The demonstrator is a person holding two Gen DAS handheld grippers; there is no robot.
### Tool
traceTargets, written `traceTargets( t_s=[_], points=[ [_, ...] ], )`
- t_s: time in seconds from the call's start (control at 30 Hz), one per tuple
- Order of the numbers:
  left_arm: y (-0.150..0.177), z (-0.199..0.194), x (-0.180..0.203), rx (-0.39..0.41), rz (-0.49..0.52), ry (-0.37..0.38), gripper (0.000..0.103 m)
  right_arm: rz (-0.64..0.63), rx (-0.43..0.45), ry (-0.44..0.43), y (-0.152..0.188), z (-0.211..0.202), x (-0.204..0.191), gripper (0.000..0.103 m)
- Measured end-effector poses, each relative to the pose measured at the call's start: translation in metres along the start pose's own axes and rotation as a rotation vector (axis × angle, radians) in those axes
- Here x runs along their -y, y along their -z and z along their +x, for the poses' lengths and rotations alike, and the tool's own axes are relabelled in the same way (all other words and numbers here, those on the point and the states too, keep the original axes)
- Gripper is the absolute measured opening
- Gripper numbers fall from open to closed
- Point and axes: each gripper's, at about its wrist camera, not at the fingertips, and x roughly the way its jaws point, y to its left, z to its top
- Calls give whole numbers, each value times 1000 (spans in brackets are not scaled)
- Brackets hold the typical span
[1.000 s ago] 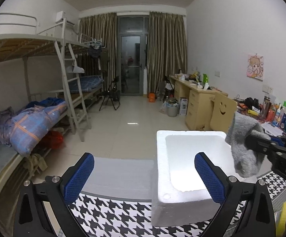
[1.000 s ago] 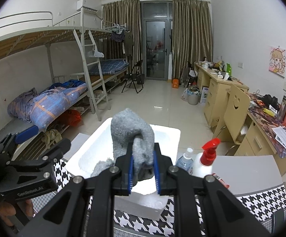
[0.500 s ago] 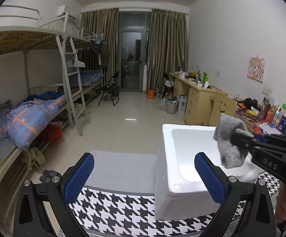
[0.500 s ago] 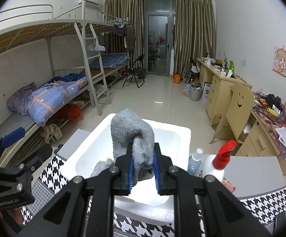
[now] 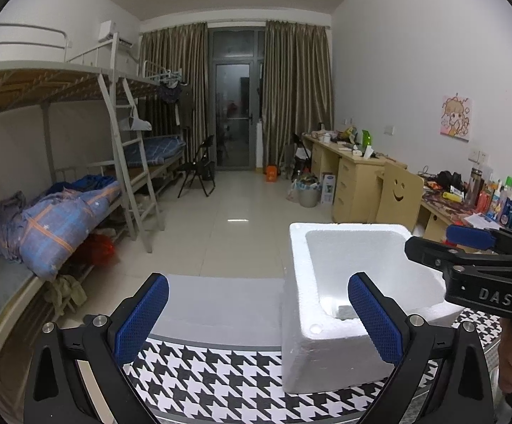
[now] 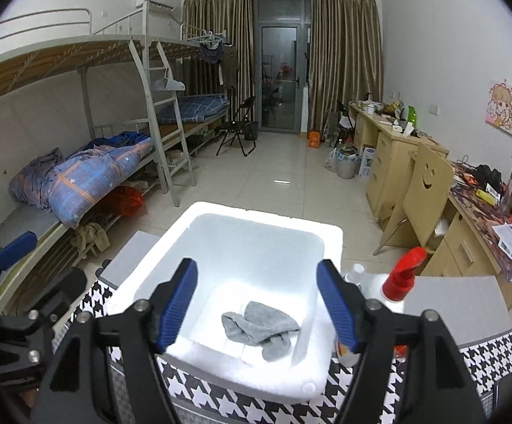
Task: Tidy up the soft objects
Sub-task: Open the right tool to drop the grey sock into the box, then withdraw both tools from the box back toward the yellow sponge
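A white foam box (image 6: 199,228) (image 5: 298,247) stands on the houndstooth-patterned table (image 6: 482,357). A grey sock (image 6: 259,328) lies crumpled on the box floor; in the left wrist view only a grey corner of the sock (image 5: 346,312) shows past the box wall. My right gripper (image 6: 257,307) hovers over the box with its jaws opening and nothing between them; from the left wrist view the right gripper (image 5: 443,245) reaches in from the right above the box. My left gripper (image 5: 257,311) stands open at the box's left, holding nothing.
A red-capped spray bottle (image 6: 402,275) and a clear bottle (image 6: 353,272) stand right of the box. A grey mat (image 5: 220,300) lies left of it. Beyond the table are a bunk bed (image 5: 61,194), desks and a wooden chair (image 6: 422,190).
The right gripper opened and let go of the grey sock, which dropped onto the floor of the foam box. The left gripper stayed where it was.
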Motion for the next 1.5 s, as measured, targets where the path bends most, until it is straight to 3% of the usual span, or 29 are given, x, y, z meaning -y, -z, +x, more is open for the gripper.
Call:
traceTargets(
  t_s=[0.2,0.73,0.9,1.5],
  points=[
    [-2,-13,4,15,-2,6,102,6,25,2,3,-19,3,84],
    [-4,-58,26,56,36,23,102,5,84,23,16,-74,8,87],
    [1,-75,33,80,52,25,102,16,110,18,23,-94,9,94],
    [11,-120,45,127,73,52,102,27,160,11,49,-147,13,95]
  ],
)
